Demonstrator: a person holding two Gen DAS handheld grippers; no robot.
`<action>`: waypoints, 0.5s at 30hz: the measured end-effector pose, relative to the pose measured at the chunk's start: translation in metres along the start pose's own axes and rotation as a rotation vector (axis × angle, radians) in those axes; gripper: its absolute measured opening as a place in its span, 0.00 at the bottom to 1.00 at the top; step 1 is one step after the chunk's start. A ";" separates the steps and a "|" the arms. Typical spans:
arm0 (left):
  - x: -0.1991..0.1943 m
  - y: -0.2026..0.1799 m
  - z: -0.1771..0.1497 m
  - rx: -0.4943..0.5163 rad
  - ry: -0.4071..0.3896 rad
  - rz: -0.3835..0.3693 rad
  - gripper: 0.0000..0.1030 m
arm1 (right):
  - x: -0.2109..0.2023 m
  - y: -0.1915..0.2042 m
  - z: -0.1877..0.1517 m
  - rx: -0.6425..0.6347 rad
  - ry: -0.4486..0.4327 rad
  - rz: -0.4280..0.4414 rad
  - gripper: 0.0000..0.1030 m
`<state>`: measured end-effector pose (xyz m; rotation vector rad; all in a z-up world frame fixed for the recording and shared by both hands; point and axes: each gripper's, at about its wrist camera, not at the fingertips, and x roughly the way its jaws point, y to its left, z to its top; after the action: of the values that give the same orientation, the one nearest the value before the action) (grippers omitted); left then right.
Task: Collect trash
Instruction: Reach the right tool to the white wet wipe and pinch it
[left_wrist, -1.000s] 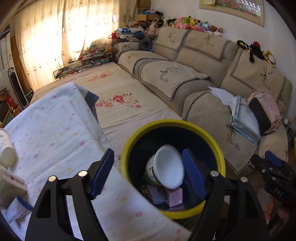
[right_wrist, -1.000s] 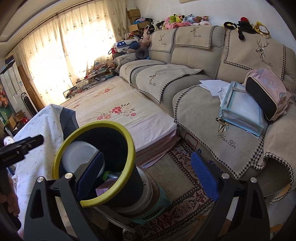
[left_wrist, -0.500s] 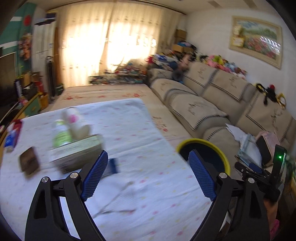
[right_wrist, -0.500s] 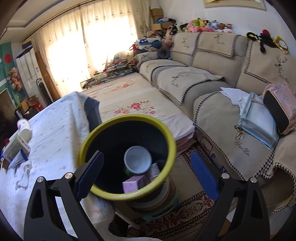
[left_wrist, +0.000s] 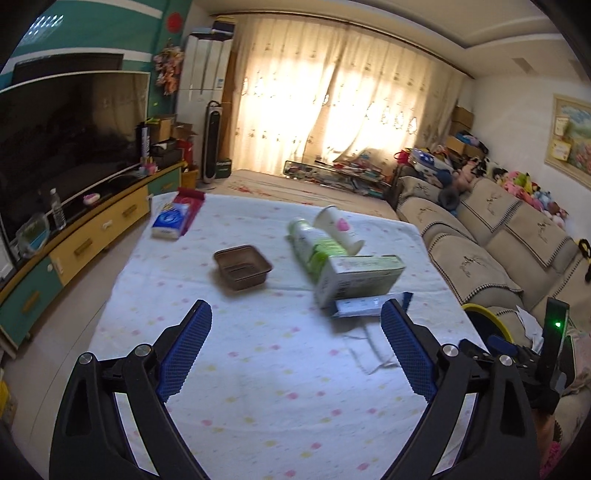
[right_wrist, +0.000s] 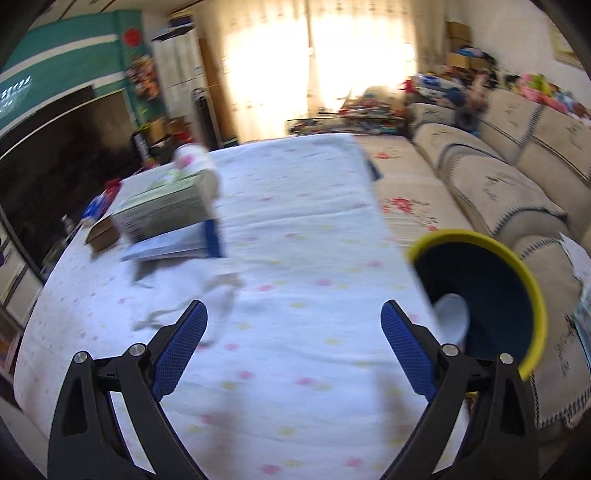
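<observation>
**Cardboard, plastic and crumpled paper left on the table, both grippers empty**

Cardboard and thin plastic make up most of what lies on the white dotted tablecloth (left_wrist: 258, 387). Farthest left sits a blue-and-white tissue pack (left_wrist: 170, 222), soft and light. Next comes a brown square plastic tray (left_wrist: 242, 266), probably flimsy; one rim wall looks the best place to pinch. Then two toppled plastic bottles, a green-and-white one (left_wrist: 310, 245) and a white one with a pink label (left_wrist: 338, 229), round and likely to roll. A pale green cardboard box (left_wrist: 360, 279) rests on a flat blue-edged packet (left_wrist: 364, 307); its narrow sides suit the pads. Crumpled white tissue (left_wrist: 371, 349) lies nearest, weightless and soft.

The left gripper (left_wrist: 295, 352) has just been opening and stands wide with nothing between its pads. The right gripper (right_wrist: 294, 349) is likewise spread and empty. The yellow-rimmed dark bin (right_wrist: 491, 295) stands just beside the table's right edge.
</observation>
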<state>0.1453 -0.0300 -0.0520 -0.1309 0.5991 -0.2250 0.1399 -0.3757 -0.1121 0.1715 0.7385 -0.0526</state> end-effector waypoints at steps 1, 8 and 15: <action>-0.001 0.005 -0.003 -0.010 0.004 0.004 0.89 | 0.006 0.013 0.002 -0.023 0.011 0.017 0.88; 0.000 0.031 -0.015 -0.068 0.024 0.011 0.89 | 0.040 0.068 0.009 -0.105 0.104 0.056 0.88; 0.001 0.033 -0.018 -0.064 0.021 0.004 0.89 | 0.063 0.080 0.011 -0.126 0.160 0.013 0.88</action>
<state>0.1416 0.0008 -0.0730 -0.1893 0.6280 -0.2039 0.2023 -0.2976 -0.1358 0.0607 0.8973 0.0205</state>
